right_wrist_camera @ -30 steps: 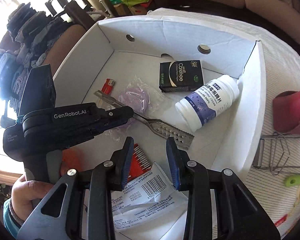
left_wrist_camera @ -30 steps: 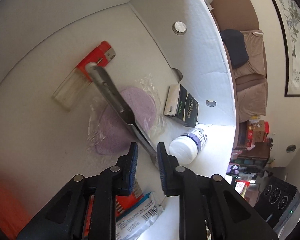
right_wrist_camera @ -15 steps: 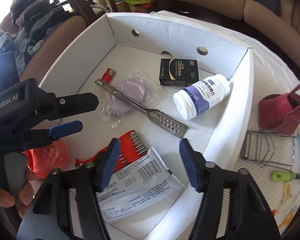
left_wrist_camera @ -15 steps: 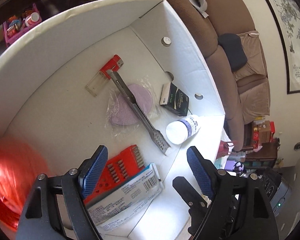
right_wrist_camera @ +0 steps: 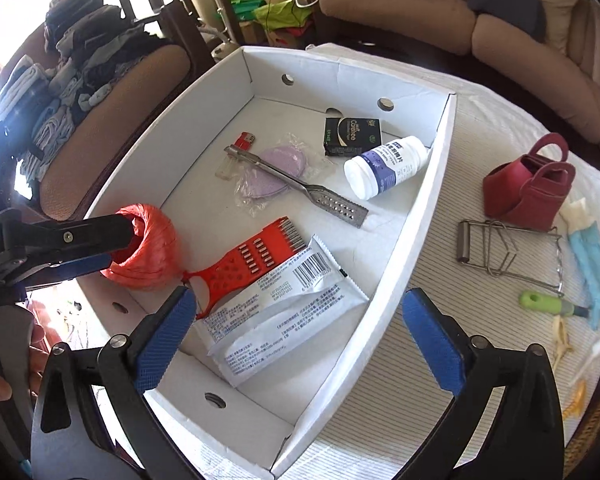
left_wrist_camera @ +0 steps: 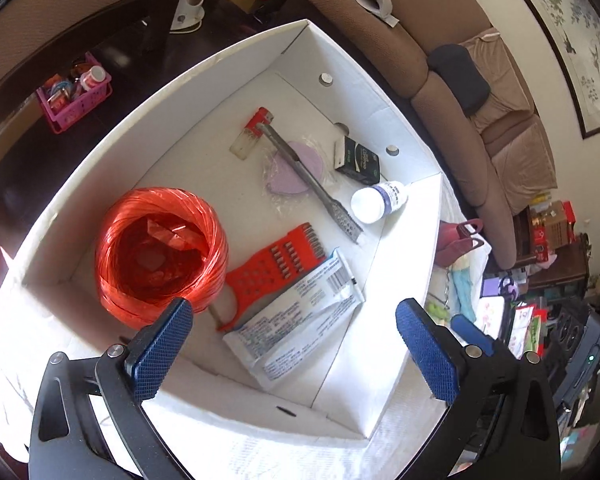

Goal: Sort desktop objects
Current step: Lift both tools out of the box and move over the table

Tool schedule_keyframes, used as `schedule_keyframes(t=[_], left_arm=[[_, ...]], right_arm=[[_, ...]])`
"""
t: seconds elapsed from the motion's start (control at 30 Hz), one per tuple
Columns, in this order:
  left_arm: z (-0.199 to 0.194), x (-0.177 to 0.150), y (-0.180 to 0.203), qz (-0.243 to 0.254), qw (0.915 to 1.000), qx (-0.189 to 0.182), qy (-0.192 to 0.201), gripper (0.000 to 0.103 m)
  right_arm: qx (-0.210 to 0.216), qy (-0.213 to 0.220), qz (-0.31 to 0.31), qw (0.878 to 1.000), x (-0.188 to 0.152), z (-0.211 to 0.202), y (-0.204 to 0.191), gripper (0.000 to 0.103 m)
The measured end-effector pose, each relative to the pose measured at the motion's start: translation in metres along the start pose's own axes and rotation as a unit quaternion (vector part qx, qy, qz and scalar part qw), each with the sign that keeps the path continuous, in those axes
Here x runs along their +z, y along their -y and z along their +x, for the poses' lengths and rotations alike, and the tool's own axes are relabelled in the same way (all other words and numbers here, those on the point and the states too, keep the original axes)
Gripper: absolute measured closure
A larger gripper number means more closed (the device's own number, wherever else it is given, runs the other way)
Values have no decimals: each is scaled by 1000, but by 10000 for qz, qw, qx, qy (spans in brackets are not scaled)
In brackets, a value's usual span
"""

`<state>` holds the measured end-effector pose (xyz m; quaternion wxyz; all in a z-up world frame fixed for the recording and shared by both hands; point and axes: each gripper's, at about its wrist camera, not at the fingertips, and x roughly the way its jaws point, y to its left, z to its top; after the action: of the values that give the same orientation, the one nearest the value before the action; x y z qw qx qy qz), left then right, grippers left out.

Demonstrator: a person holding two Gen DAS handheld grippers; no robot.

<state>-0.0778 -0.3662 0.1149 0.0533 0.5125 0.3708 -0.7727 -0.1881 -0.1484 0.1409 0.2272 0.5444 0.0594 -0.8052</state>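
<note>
two handheld grippers hung above a white cardboard box (right_wrist_camera: 416, 216) on a striped cloth (right_wrist_camera: 440, 340). the left gripper (left_wrist_camera: 292, 344) and the right gripper (right_wrist_camera: 300, 332) each had their blue-padded jaws opening to full spread, with nothing between them. both pointed steeply down at the box, likely pausing between picks.

inside the box lay eight sorted things, one of each: a ball of red plastic twine (left_wrist_camera: 160, 248), a red grater (right_wrist_camera: 256, 260), a white printed packet (right_wrist_camera: 284, 320), a long metal tool with a perforated end (right_wrist_camera: 296, 186), a purple pad in clear wrap (right_wrist_camera: 268, 176), a red lighter (right_wrist_camera: 240, 148), a small black carton (right_wrist_camera: 350, 134) and a white pill bottle (right_wrist_camera: 384, 164) lying on its side. they lay loose and flat, apparently just dropped in, with the metal tool resting across the purple pad.

outside the box, on the cloth to its right, waited the things not yet sorted: one dark red miniature handbag (right_wrist_camera: 528, 184), one wire-frame metal tool (right_wrist_camera: 508, 256), one green-handled tool (right_wrist_camera: 548, 304) and a light blue item (right_wrist_camera: 592, 264). a few pale scraps near the edge were too small to identify. the person's hand (right_wrist_camera: 0, 376) showed at the far left, gripping the left gripper's handle.
</note>
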Motion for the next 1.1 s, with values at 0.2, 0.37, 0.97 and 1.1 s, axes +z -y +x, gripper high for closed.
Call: schedule_keyframes(t=[0.2, 0.37, 0.97, 1.1], left_arm=[[-19, -35, 0, 337, 9990, 278, -11, 0], [-43, -60, 12, 858, 9939, 661, 204, 0], [-79, -166, 62, 1963, 9755, 833, 548, 0], [-64, -197, 78, 2328, 9670, 896, 523, 0]], right_arm=[[4, 149, -23, 9999, -24, -37, -12, 0], [-57, 270, -67, 9996, -44, -67, -20, 0], [-102, 799, 310, 9963, -139, -142, -5, 0], [-140, 818, 556, 9950, -173, -138, 22, 0]])
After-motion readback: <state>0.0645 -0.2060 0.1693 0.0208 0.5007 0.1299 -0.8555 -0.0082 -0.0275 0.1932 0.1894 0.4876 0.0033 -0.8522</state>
